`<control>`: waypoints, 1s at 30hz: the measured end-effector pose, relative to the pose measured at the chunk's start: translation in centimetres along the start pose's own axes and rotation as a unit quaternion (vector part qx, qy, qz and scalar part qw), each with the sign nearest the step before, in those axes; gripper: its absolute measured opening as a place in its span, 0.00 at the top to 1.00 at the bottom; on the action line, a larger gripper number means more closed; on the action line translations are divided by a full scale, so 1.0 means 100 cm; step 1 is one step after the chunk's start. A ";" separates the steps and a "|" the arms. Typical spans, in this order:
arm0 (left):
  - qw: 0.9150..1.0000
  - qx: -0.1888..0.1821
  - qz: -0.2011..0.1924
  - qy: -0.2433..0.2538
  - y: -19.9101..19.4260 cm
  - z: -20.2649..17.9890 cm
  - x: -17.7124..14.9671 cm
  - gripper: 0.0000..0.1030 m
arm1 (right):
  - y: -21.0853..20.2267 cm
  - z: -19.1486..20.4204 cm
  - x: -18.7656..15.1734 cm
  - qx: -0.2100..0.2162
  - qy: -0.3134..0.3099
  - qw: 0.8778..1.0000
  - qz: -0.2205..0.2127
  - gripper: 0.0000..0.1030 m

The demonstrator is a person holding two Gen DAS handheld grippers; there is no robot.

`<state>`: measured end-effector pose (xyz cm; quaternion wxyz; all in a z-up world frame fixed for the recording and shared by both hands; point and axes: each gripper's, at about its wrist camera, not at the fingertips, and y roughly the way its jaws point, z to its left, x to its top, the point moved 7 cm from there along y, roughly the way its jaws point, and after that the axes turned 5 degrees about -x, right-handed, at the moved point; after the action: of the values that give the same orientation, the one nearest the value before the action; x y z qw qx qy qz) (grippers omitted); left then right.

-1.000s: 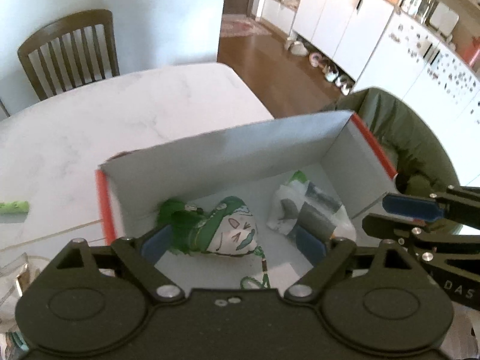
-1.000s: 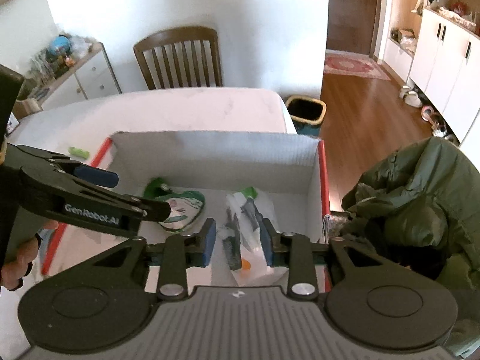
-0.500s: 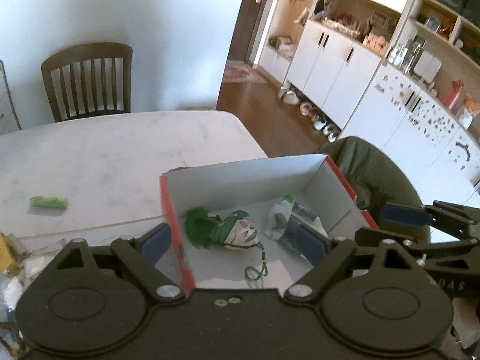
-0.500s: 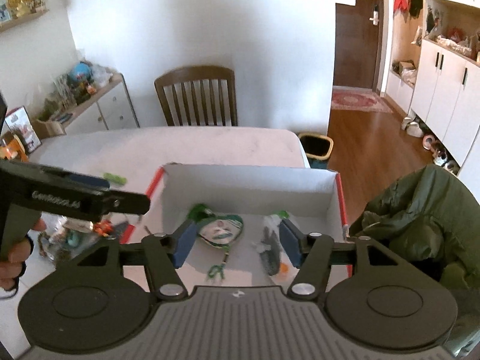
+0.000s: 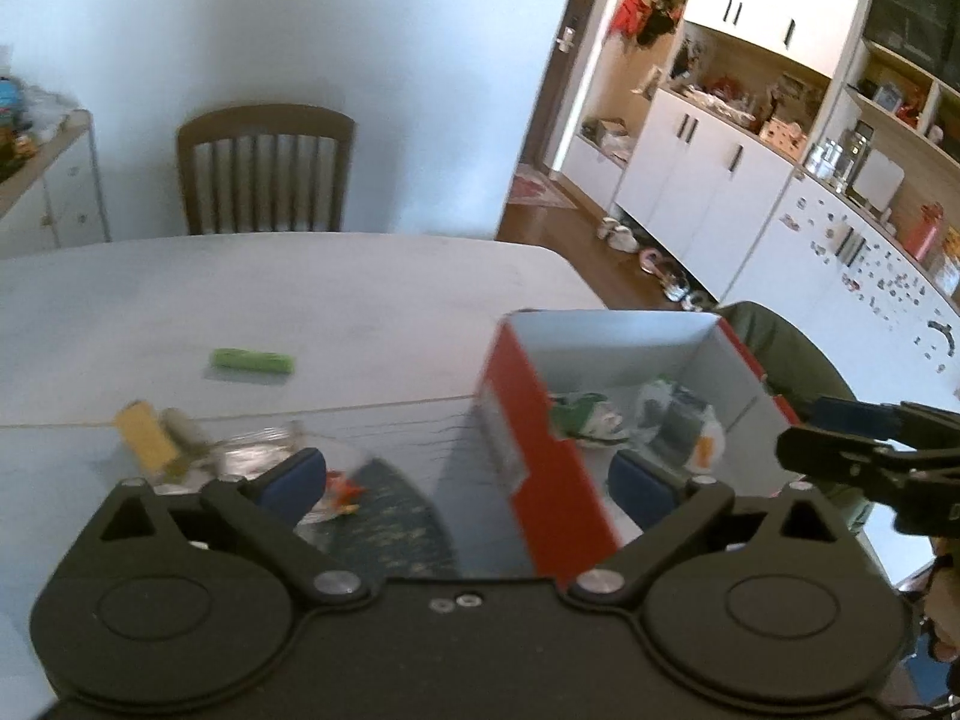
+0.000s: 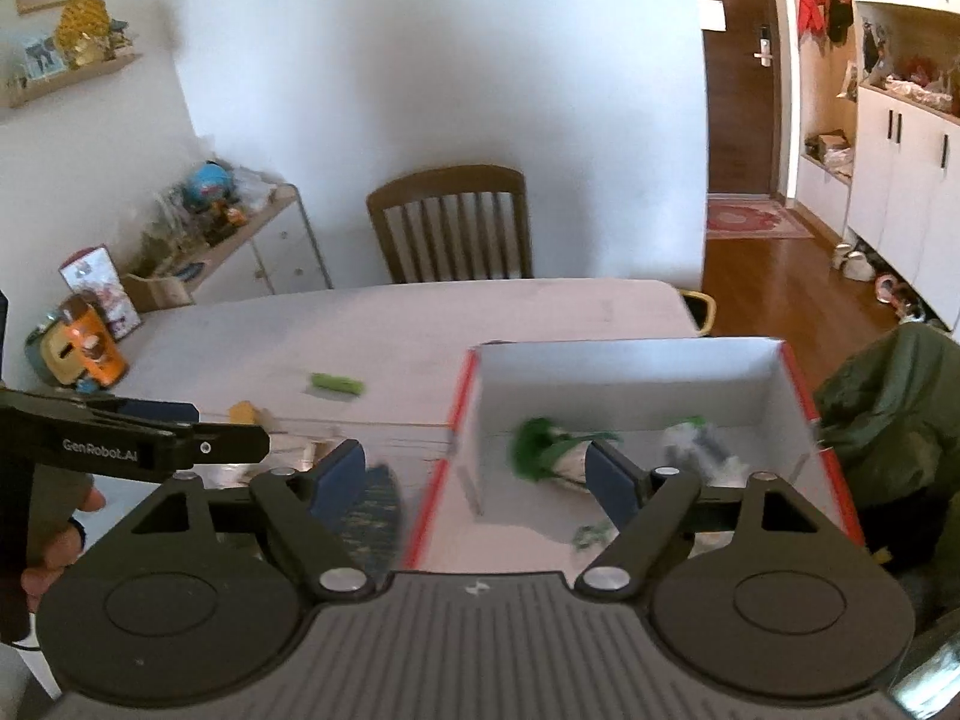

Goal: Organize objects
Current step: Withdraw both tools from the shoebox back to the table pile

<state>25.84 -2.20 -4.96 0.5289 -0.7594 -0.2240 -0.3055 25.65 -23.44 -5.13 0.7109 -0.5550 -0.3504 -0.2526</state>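
A red-sided cardboard box (image 5: 528, 438) (image 6: 624, 378) stands open on the white table. Inside lie a green and white pouch (image 5: 585, 417) (image 6: 555, 450) and a clear plastic packet (image 5: 678, 420) (image 6: 699, 444). Left of the box are a green tube (image 5: 252, 361) (image 6: 337, 384), a yellow block (image 5: 144, 435) (image 6: 243, 412) and a clear wrapper pile (image 5: 252, 459). My left gripper (image 5: 468, 480) is open above the box's left wall, holding nothing. My right gripper (image 6: 477, 477) is open over the same wall, also holding nothing.
A wooden chair (image 5: 261, 168) (image 6: 453, 222) stands at the table's far side. A dark green jacket (image 6: 888, 420) hangs right of the box. A patterned dark mat (image 5: 396, 516) lies near the front edge. An orange toy (image 6: 90, 354) sits at the table's left.
Both grippers have pulled up and back out of the box and swung left. The right gripper's jaws spread wider. The pouch and packet stay in the box.
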 end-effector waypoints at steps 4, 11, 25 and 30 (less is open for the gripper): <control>1.000 0.019 -0.010 0.002 -0.022 0.028 -0.010 0.01 | -0.004 0.031 -0.006 0.013 0.005 1.000 -0.007 0.16; 0.999 0.039 -0.018 0.008 -0.051 0.072 -0.028 0.01 | 0.000 0.077 -0.019 0.019 -0.005 1.000 -0.008 0.11; 0.999 0.037 0.005 0.016 -0.055 0.142 -0.073 0.01 | 0.035 0.129 -0.051 0.022 -0.015 0.998 0.049 0.11; 0.997 0.056 0.007 0.050 -0.044 0.158 -0.087 0.01 | 0.051 0.145 -0.057 0.028 -0.028 0.997 0.069 0.11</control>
<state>20.34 13.98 -12.13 0.5829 -0.7142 -0.2092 -0.3263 22.75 -8.29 -10.72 0.7320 -0.5642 -0.3380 -0.1777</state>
